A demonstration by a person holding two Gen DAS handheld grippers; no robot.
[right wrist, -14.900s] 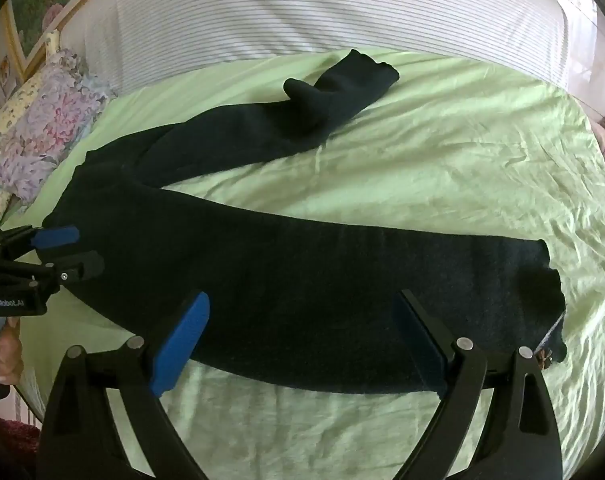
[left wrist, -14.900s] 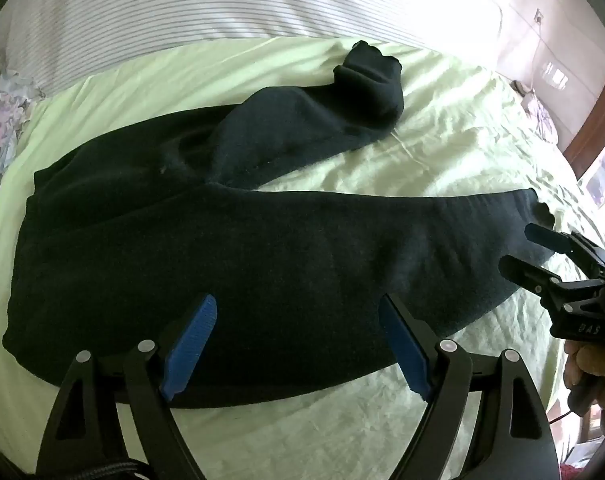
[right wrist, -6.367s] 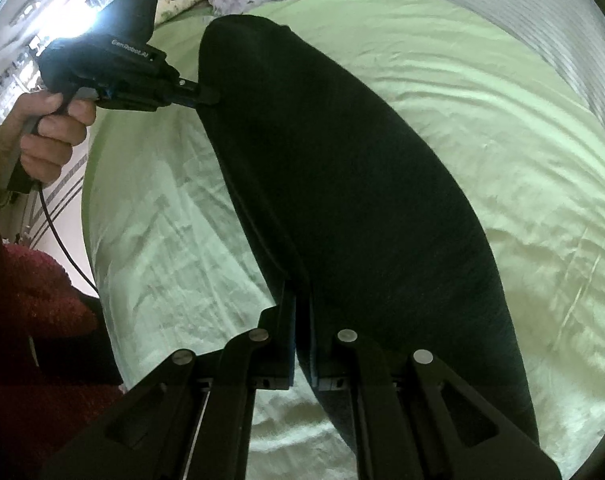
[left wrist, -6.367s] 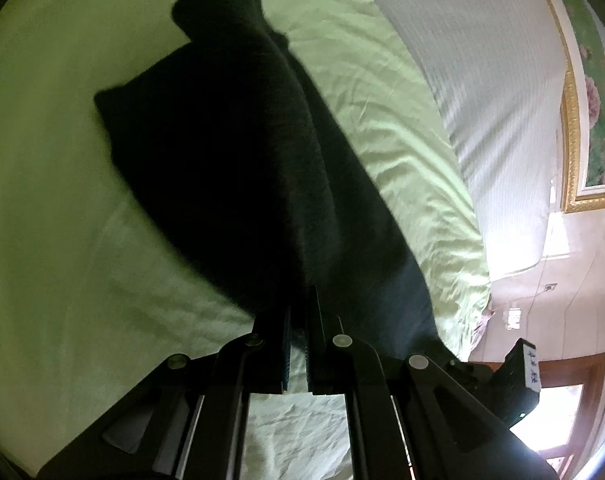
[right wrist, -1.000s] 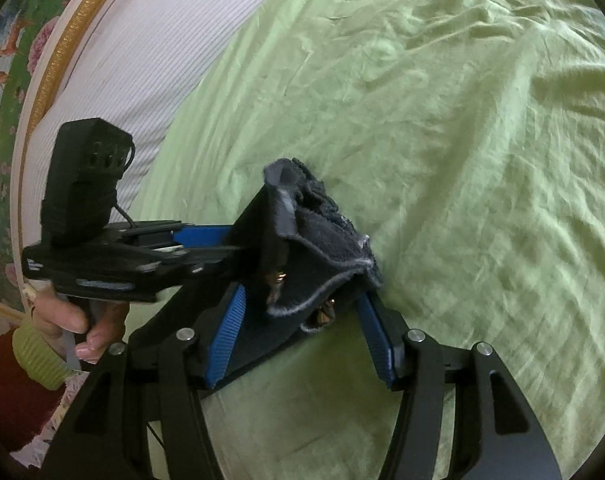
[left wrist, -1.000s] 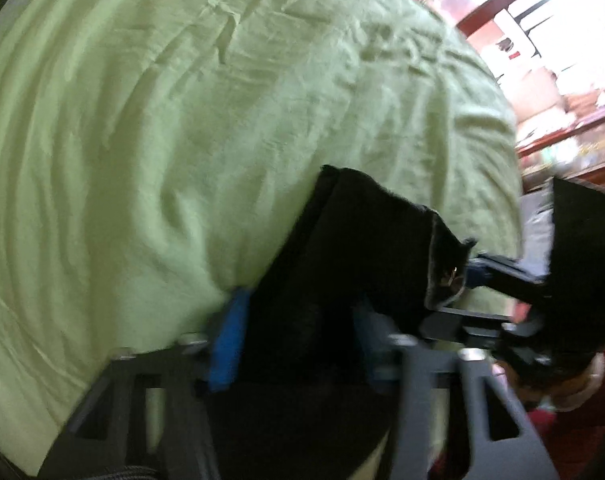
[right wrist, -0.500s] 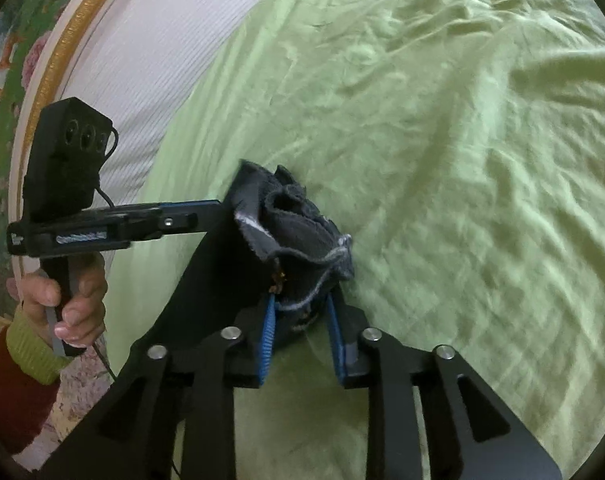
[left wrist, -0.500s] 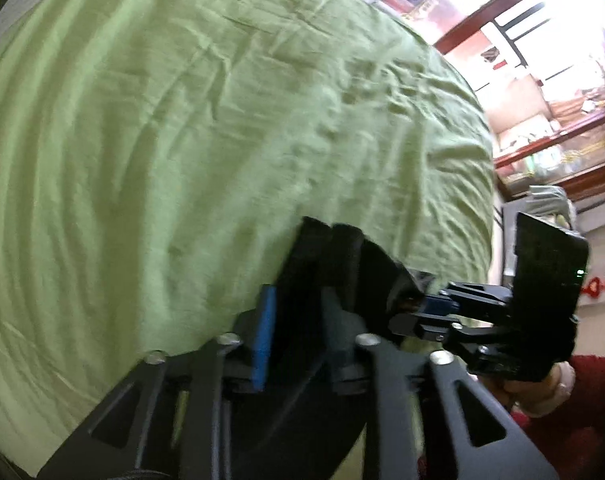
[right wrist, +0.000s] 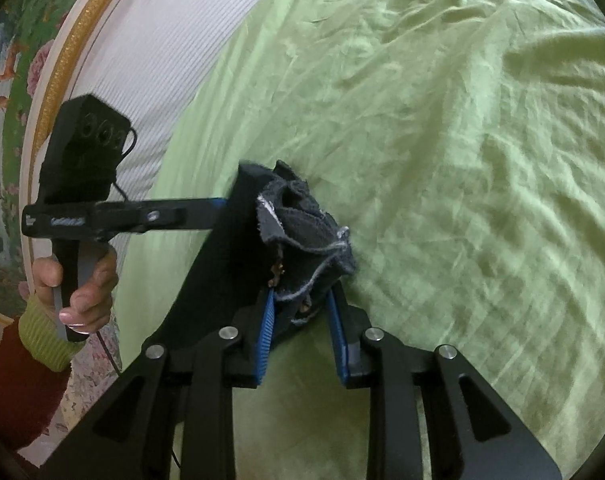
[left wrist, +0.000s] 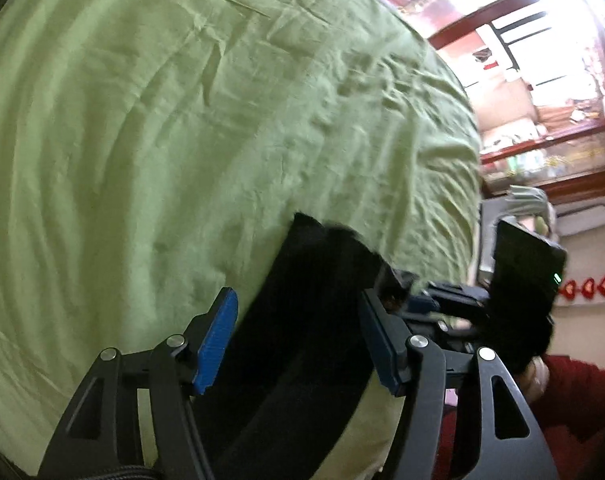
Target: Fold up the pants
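The black pants lie folded into a long band on the green sheet. My left gripper straddles the band near its end; its jaws are opening, and the left blue pad stands off the cloth. In the right wrist view my right gripper is shut on the bunched cuff ends of the pants, with grey hems showing above the pads. The left gripper appears there side-on, its tip against the band's far edge. The right gripper shows behind the band in the left wrist view.
A hand in a red sleeve with a green cuff holds the left gripper. White striped bedding and a gold-framed painting lie beyond the sheet. The bed's edge and a wooden window frame are on the right.
The left gripper's jaws have spread apart and come off the pants. The right gripper's jaws closed onto the bunched cuffs and have stayed closed.
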